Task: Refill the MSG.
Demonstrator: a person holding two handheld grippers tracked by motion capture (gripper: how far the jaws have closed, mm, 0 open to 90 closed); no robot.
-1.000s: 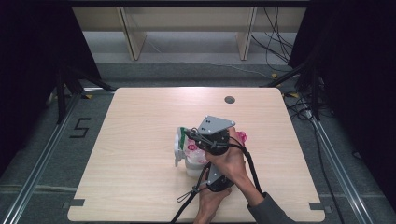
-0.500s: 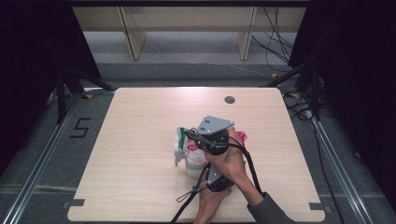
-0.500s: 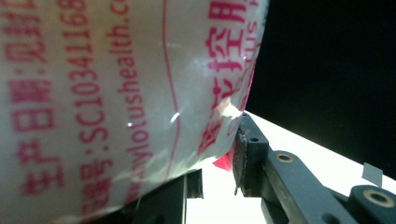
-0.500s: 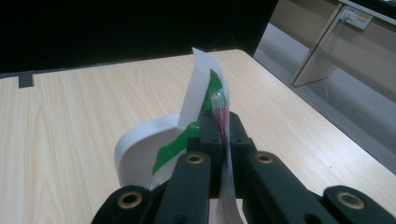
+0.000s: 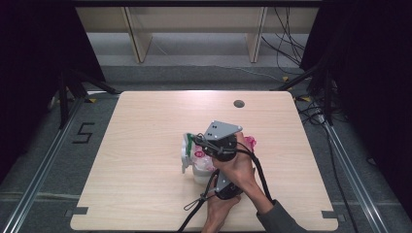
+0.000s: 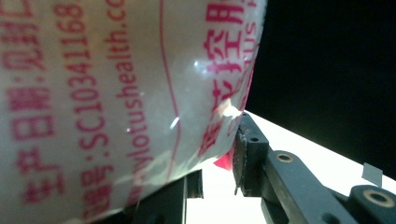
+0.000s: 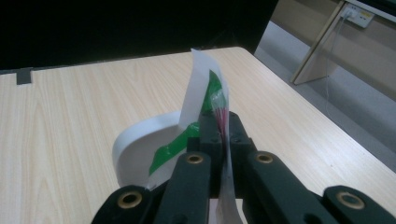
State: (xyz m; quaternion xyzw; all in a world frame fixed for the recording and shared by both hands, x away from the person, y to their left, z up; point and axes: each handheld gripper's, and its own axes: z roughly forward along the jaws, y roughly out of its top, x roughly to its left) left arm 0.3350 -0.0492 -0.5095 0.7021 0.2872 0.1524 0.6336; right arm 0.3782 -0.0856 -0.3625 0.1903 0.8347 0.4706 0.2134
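From above, both grippers crowd a white cup mid-table, the left gripper has jaws clamped around its printed wall, and the right gripper pinches the foil lid, so I'd peel slow and steady.

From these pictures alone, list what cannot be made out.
- Left gripper, high view: hidden beneath the right hand.
- Cup, high view: contents blocked by the right gripper and peeled lid film.
- Cup label, left gripper view: cut off by the frame edges, partly blurred.
- Pink item, high view: too small to identify.
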